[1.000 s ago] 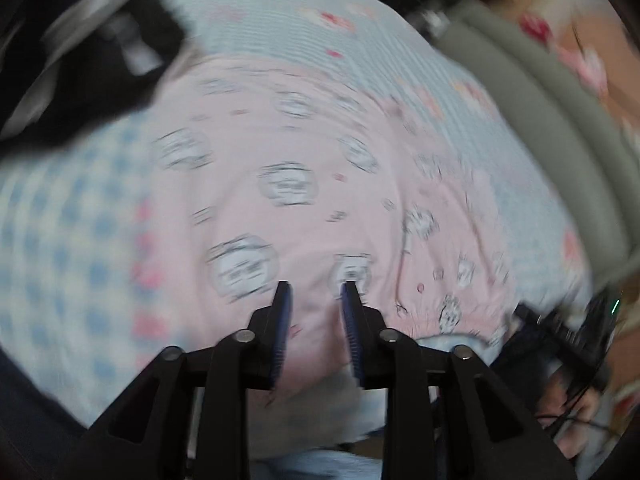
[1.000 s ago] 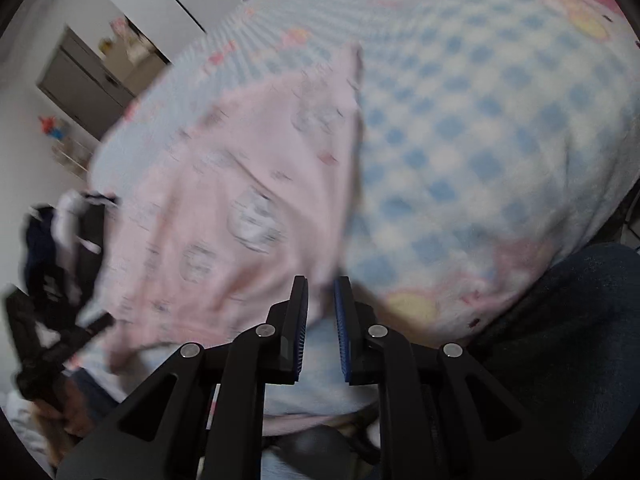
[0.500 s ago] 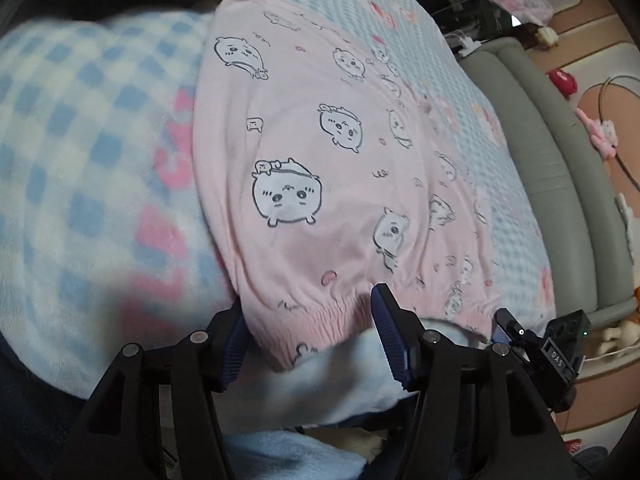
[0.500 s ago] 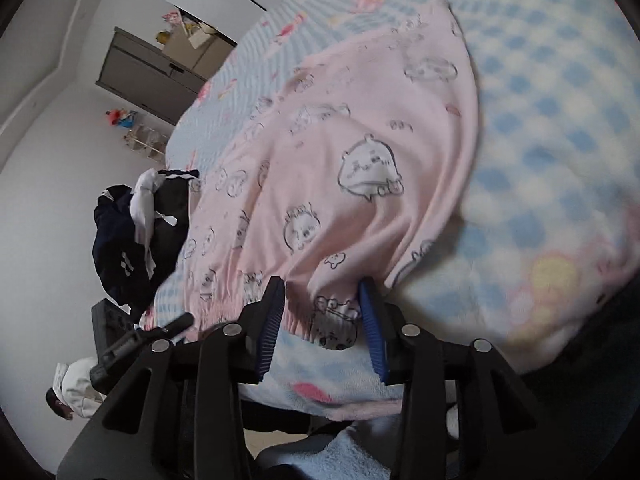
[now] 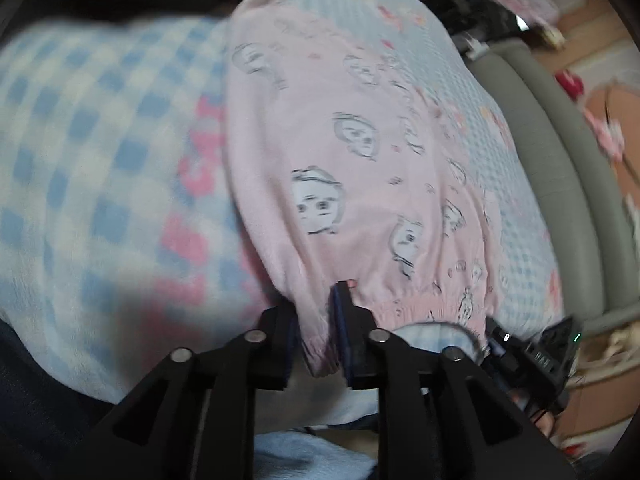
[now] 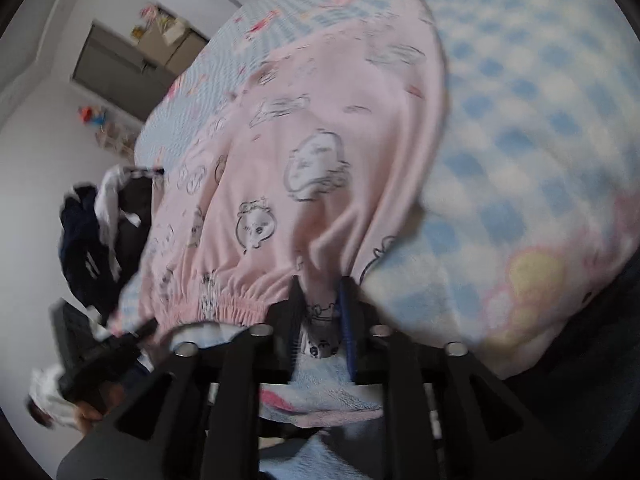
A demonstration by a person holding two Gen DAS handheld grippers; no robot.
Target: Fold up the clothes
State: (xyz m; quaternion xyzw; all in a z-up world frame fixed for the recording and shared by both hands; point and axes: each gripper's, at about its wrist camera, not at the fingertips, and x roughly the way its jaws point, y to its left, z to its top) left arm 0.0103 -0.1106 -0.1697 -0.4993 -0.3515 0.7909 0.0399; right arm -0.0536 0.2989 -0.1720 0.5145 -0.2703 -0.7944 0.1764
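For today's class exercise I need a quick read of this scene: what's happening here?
A person with a gripper in each hand is starting to fold pink pyjama bottoms spread on a blue checked blanket. The left gripper and right gripper have just closed on opposite ends of the elastic waistband, pinching the cloth.

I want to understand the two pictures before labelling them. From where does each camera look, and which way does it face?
Left wrist: sits on the left gripper, faces down at the pink cartoon-print garment on the blue checked fleece blanket; its closed fingers pinch the elastic hem.
Right wrist: sits on the right gripper, faces down at the same garment; its fingers pinch the hem too.
Shared: the garment, the blanket, and each view shows the other gripper.
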